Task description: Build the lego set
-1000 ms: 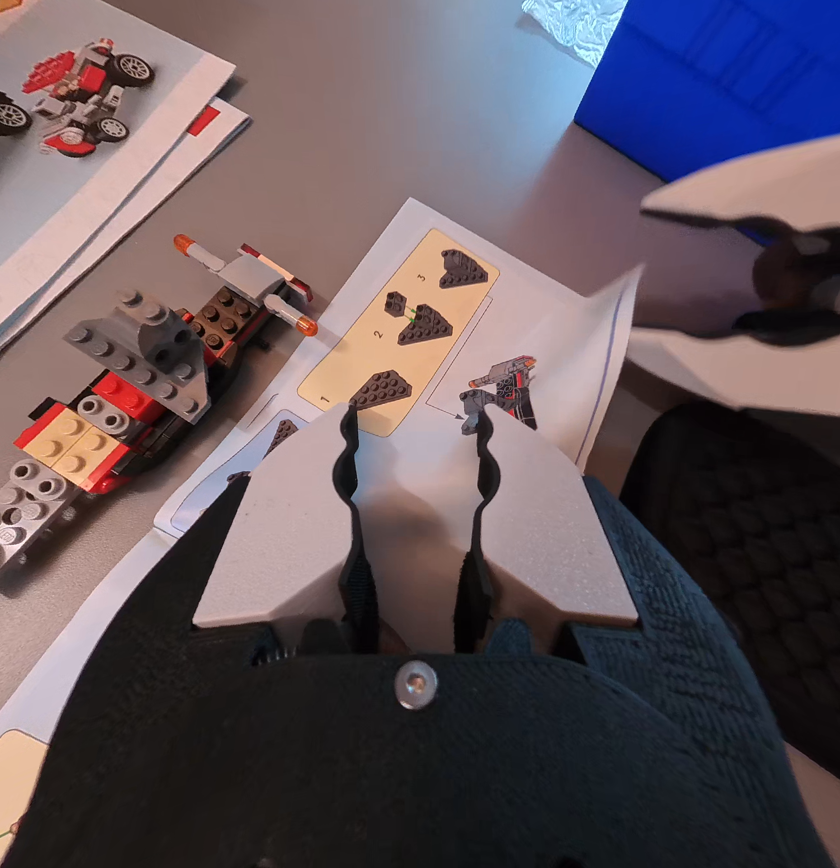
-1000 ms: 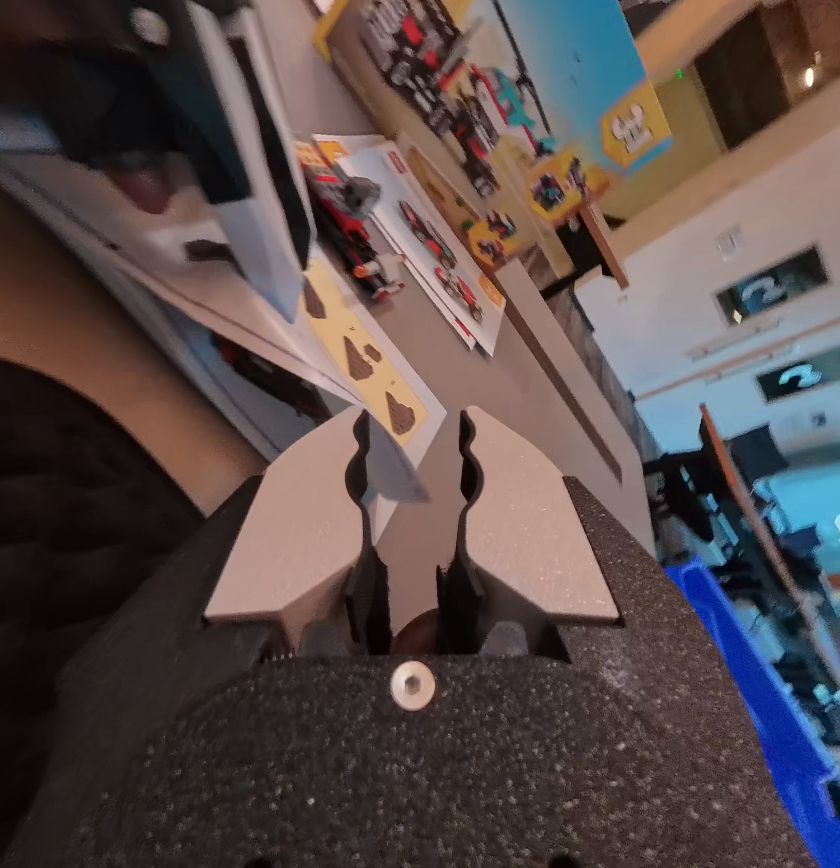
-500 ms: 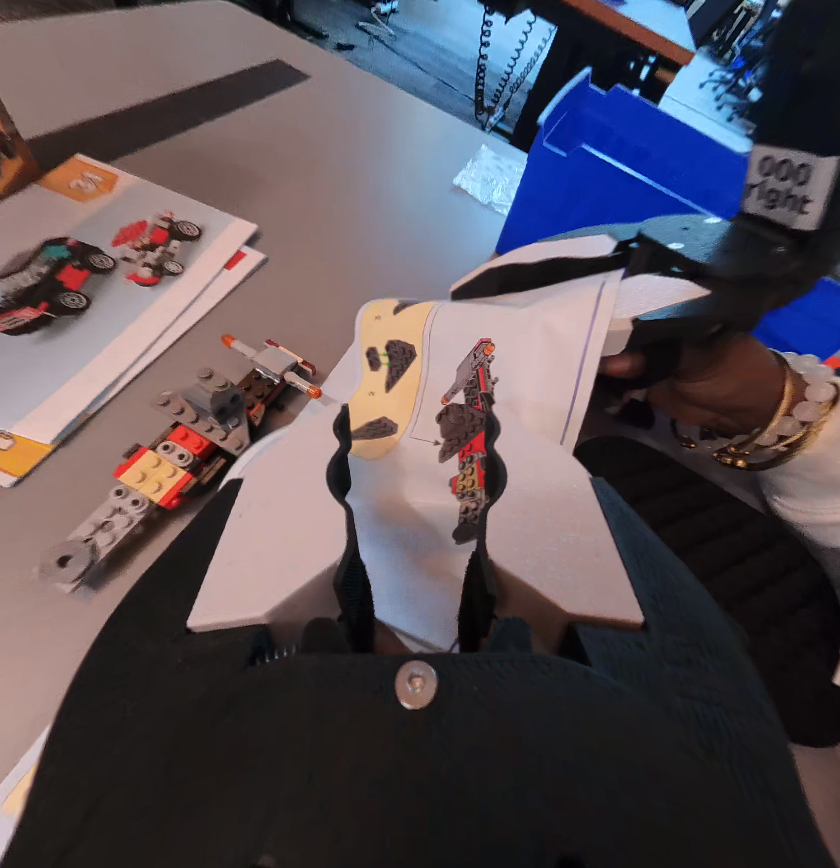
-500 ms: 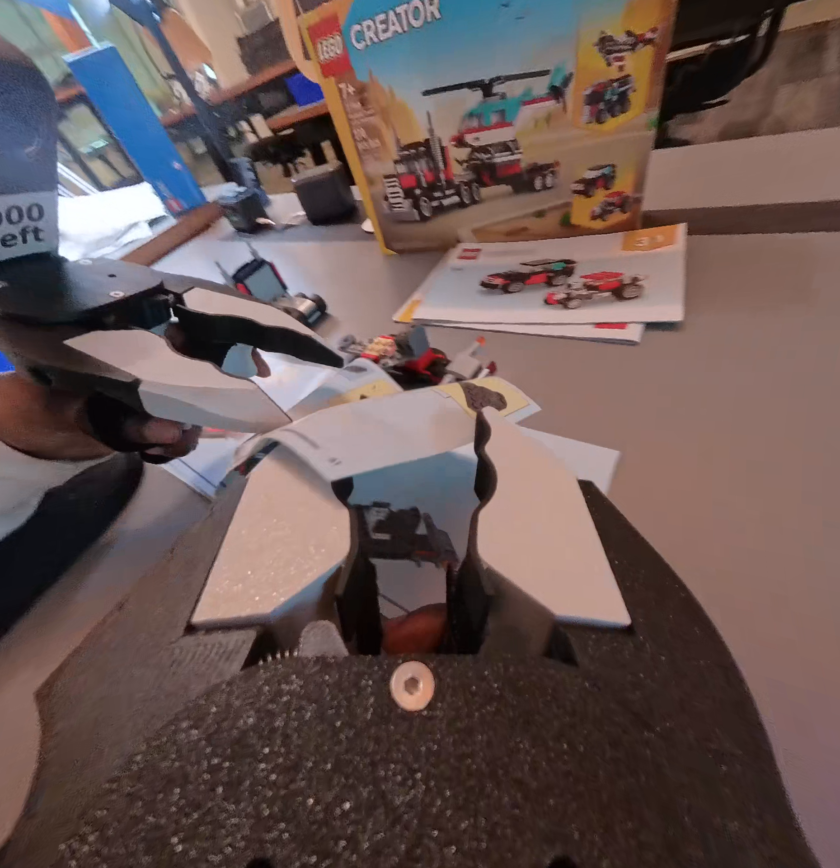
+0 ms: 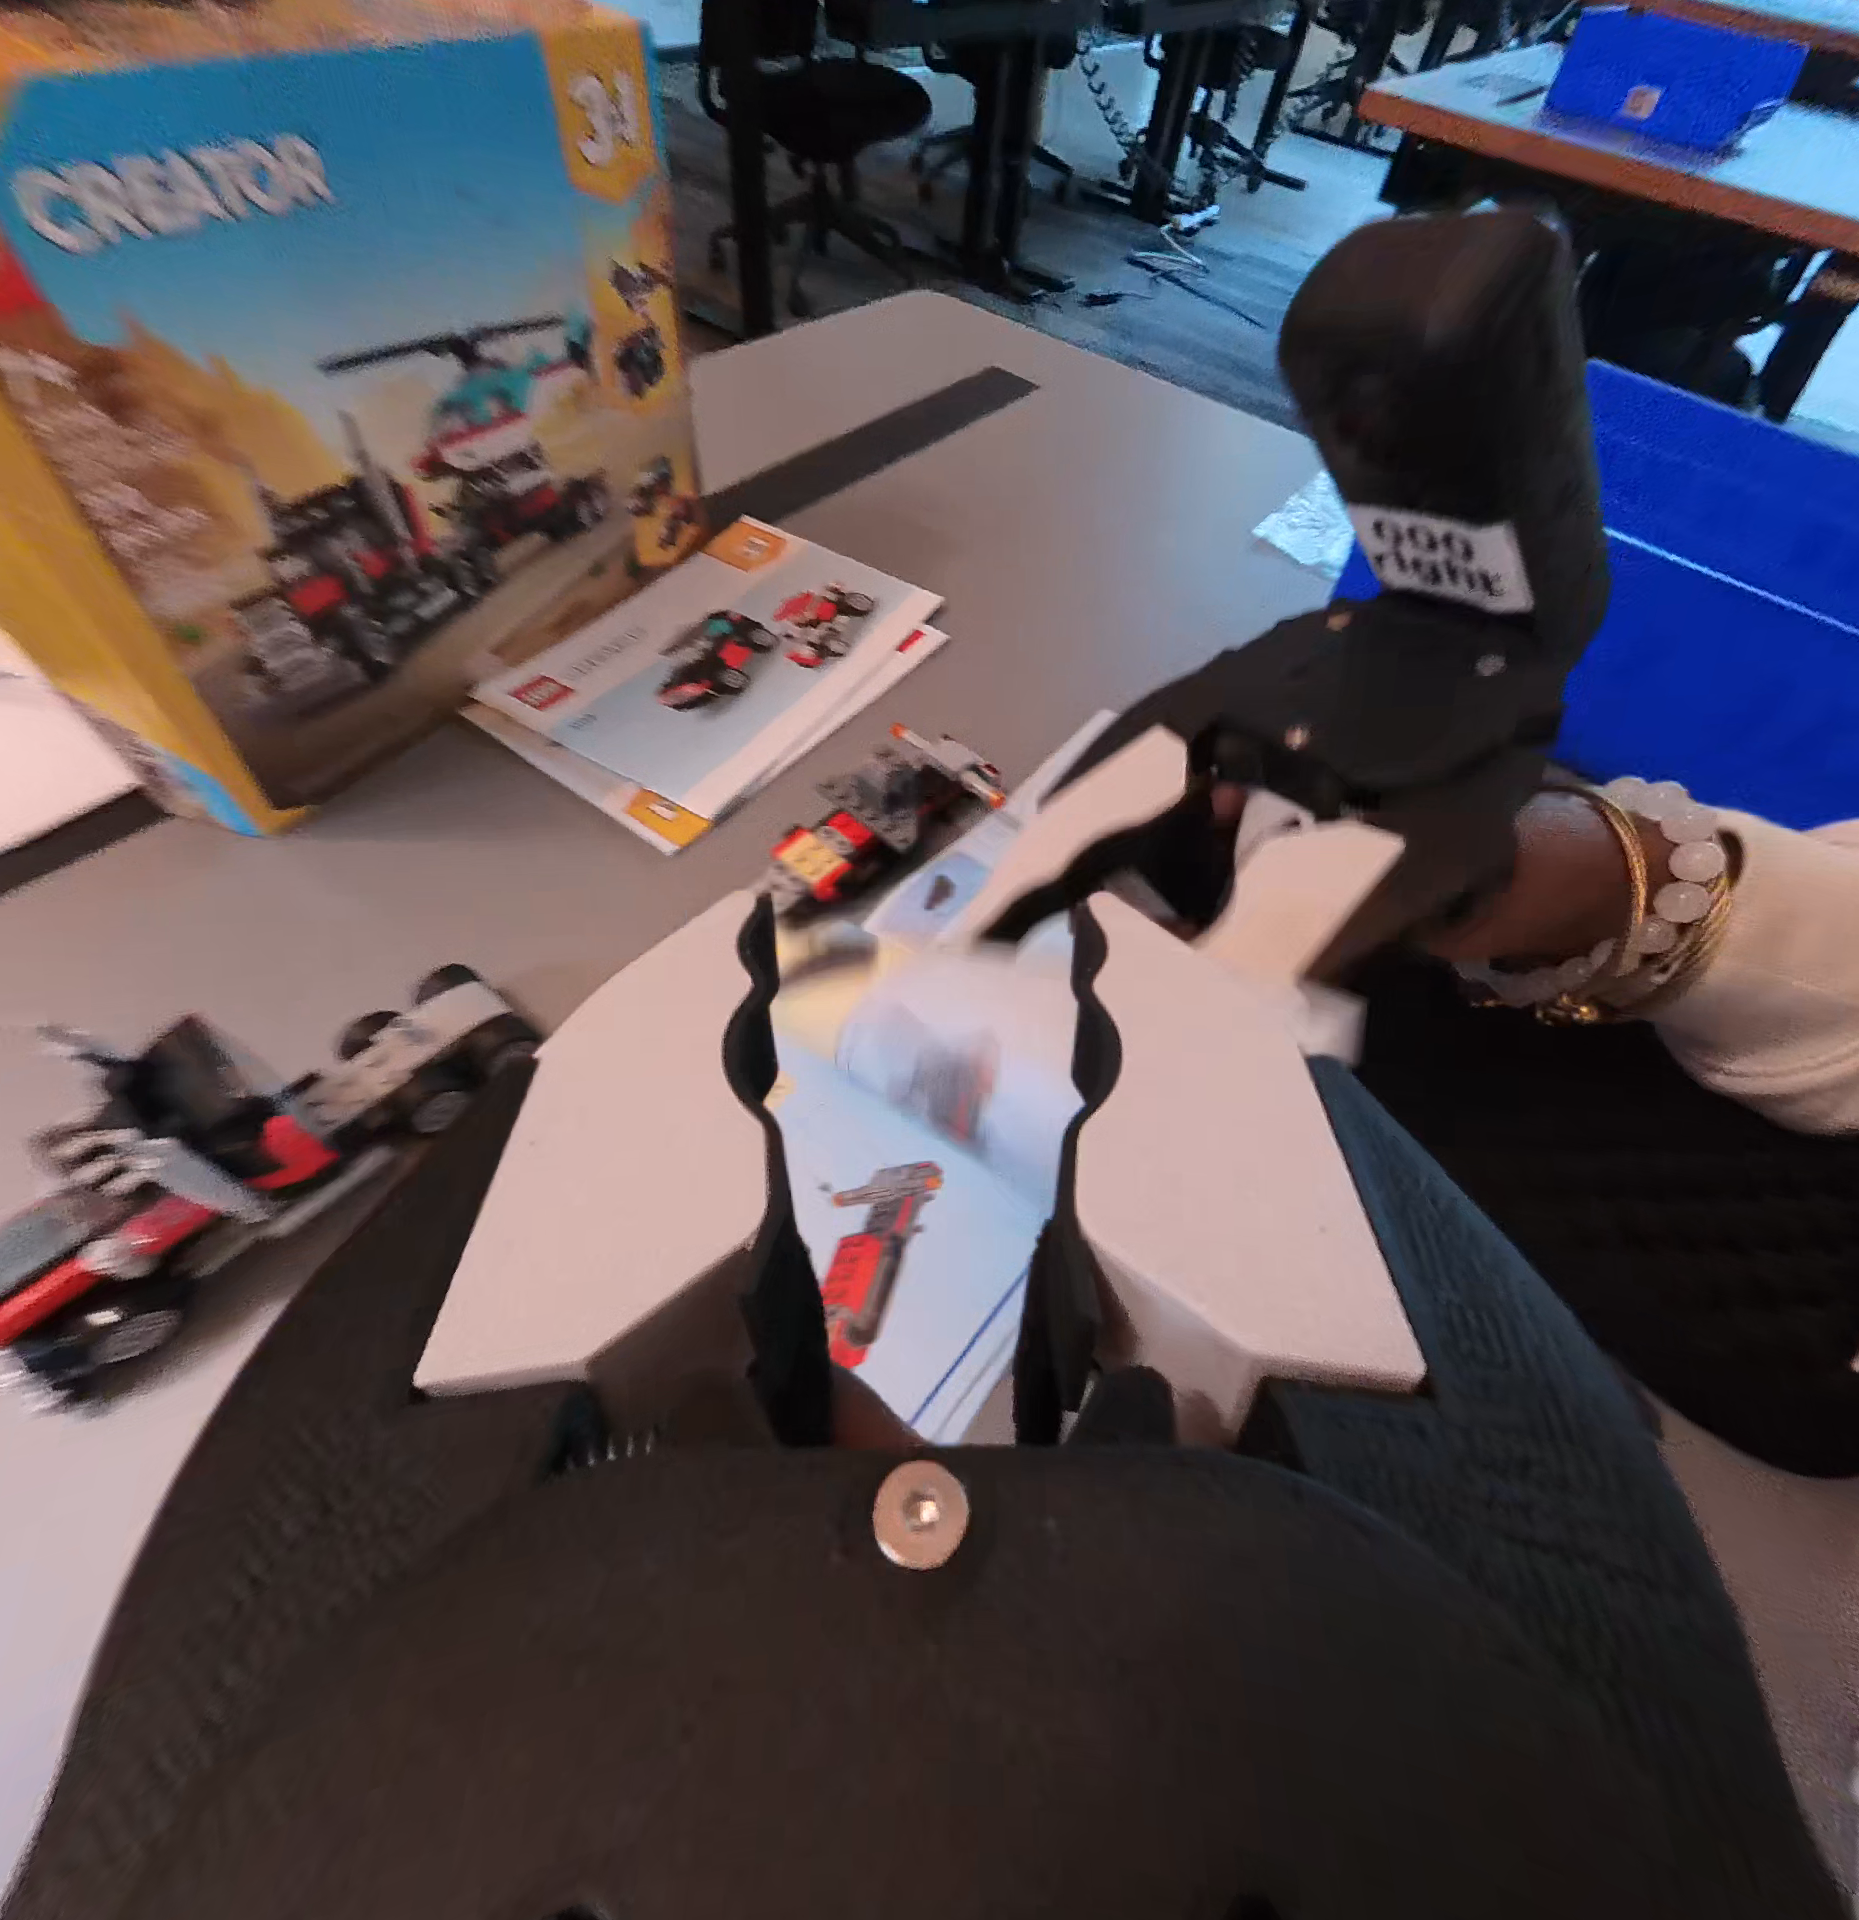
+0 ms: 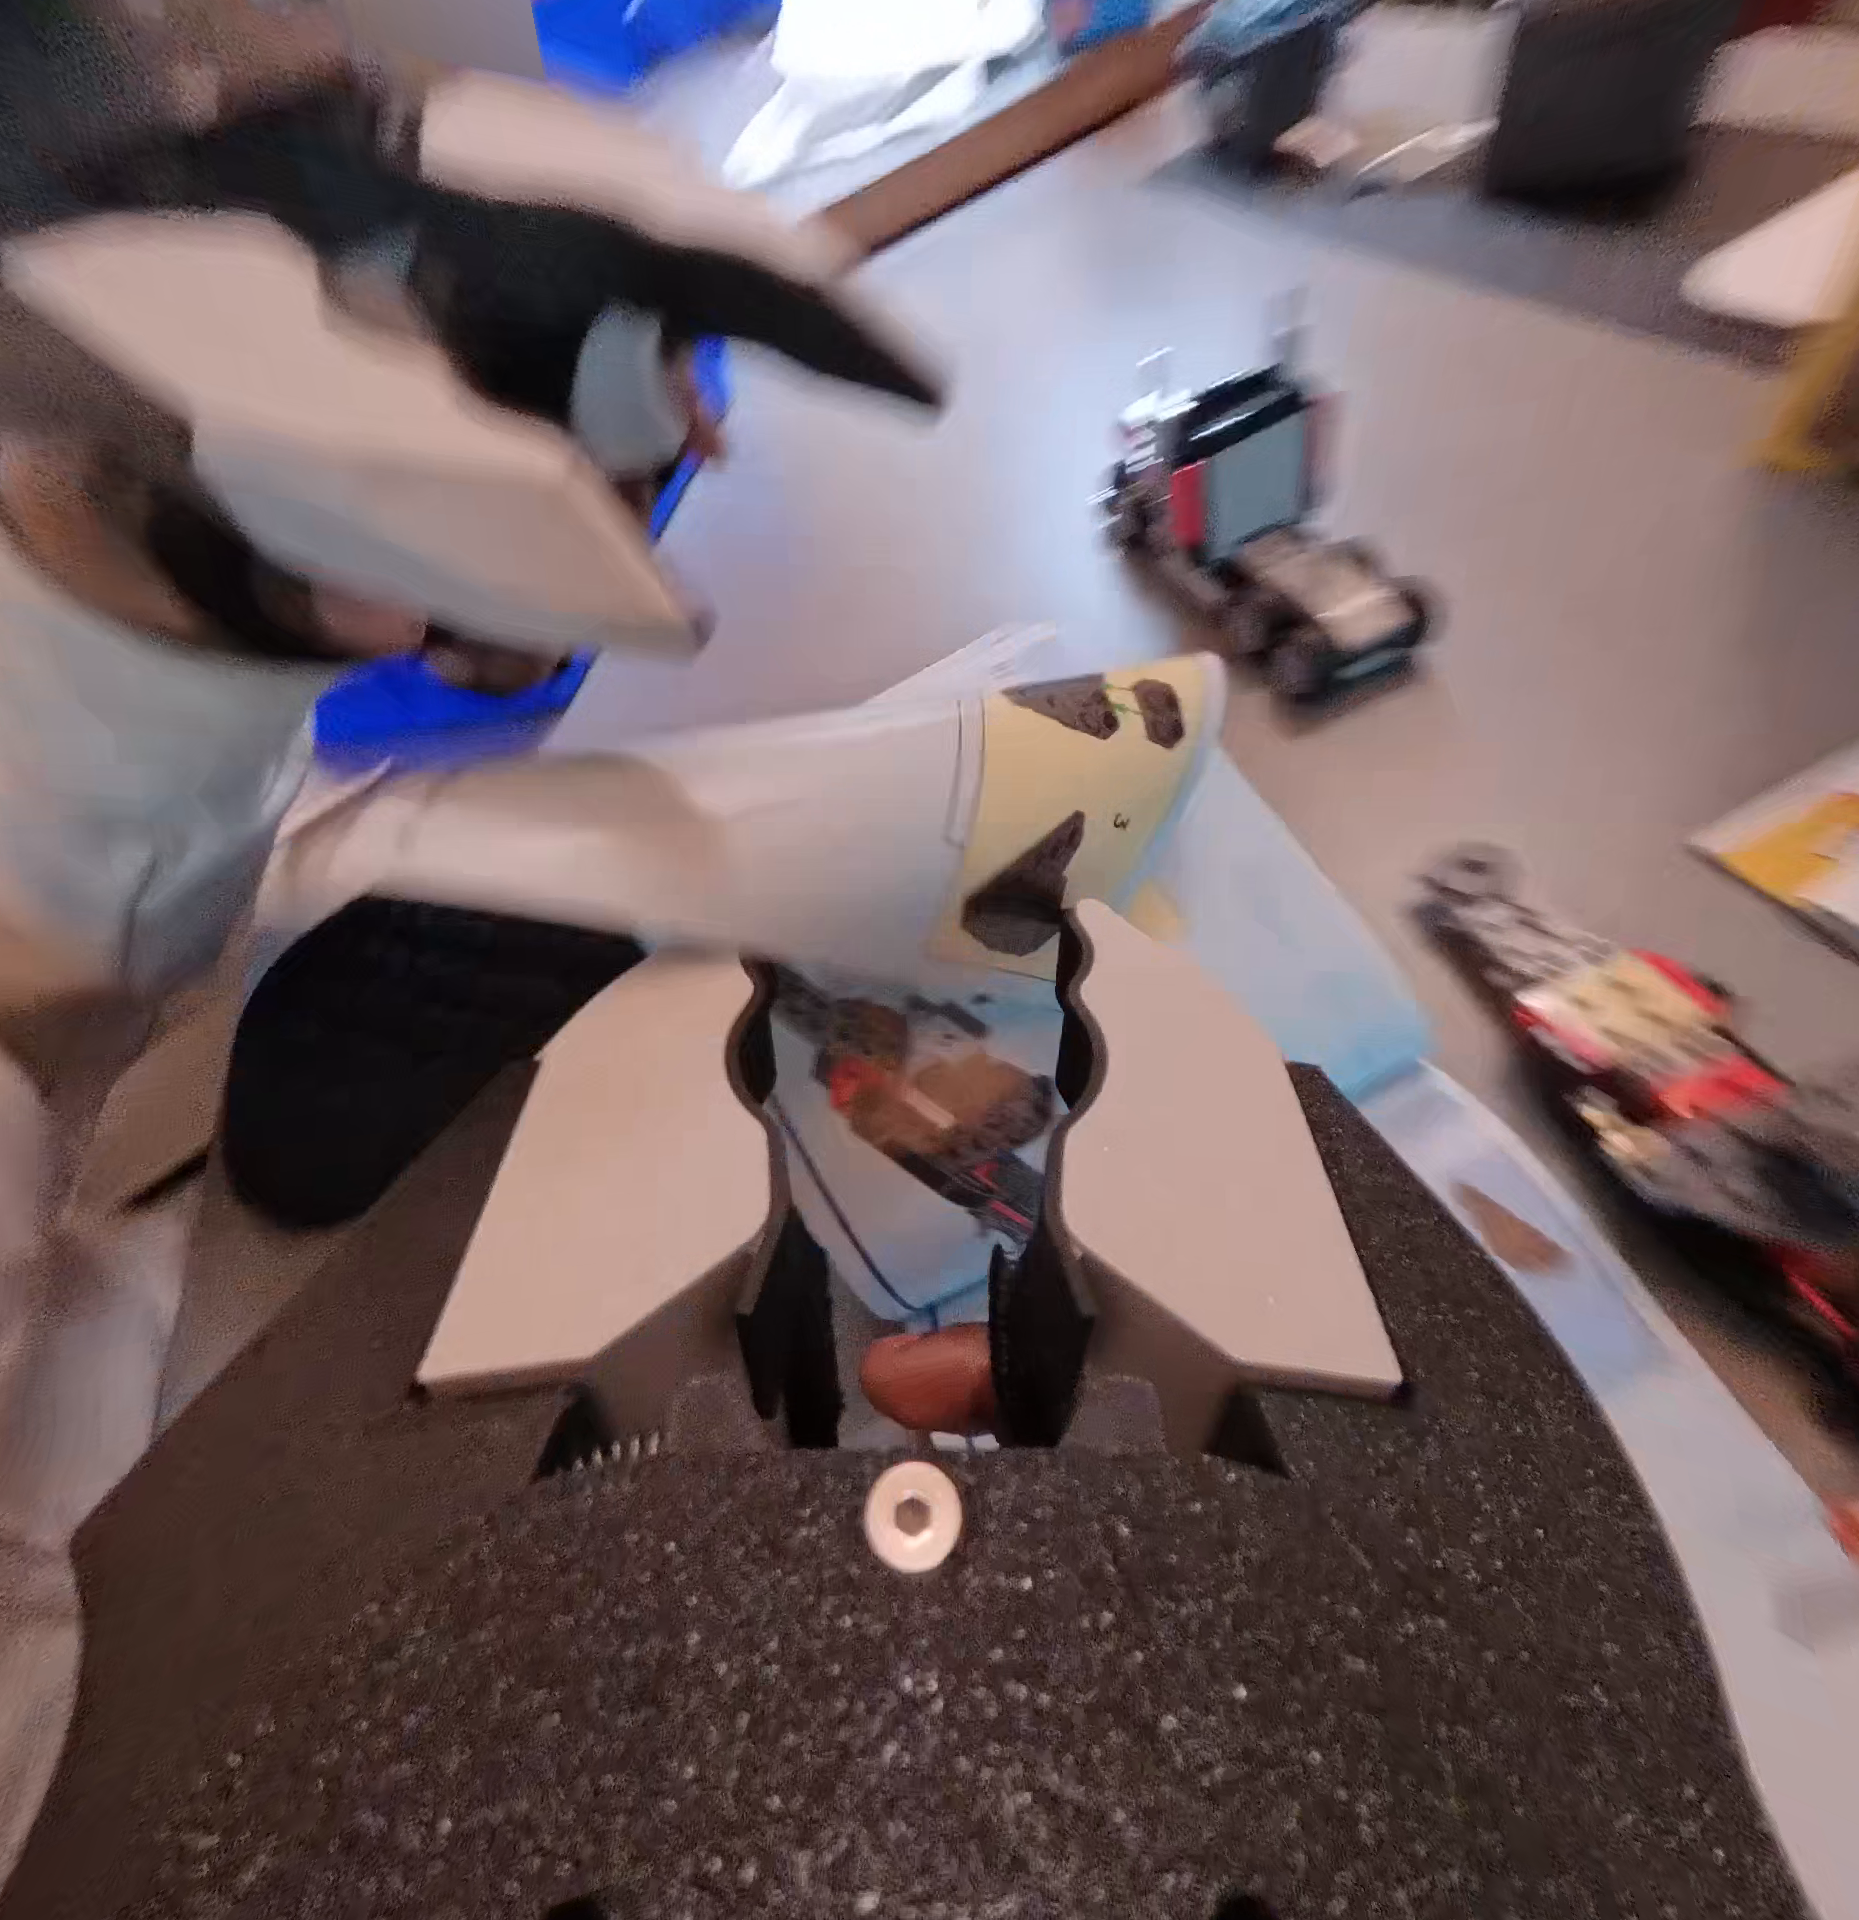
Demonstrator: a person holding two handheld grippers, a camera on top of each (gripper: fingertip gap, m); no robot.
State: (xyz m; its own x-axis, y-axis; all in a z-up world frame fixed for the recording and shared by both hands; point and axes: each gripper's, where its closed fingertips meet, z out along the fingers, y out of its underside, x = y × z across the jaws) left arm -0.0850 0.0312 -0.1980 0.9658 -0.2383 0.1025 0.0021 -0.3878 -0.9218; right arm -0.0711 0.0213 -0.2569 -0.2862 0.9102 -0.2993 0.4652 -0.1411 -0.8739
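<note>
Both tongs spread over the open instruction booklet

The left tongs and right tongs hang apart-fingered above the booklet, gripping nothing; its lifted page curls between them. The partly built red-and-grey model lies on the worktop just beyond the booklet.

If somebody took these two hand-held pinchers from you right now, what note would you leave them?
Left gripper: open and empty, above the open paper instruction booklet.
Right gripper: jaws apart; a lifted, curling booklet page lies across its tips, not clamped.
Partly built red, black and grey brick model: on the grey table, beyond the booklet.
Wheeled black, red and white brick truck: to the left.
Left: probably settle the page, then build the next step.
</note>
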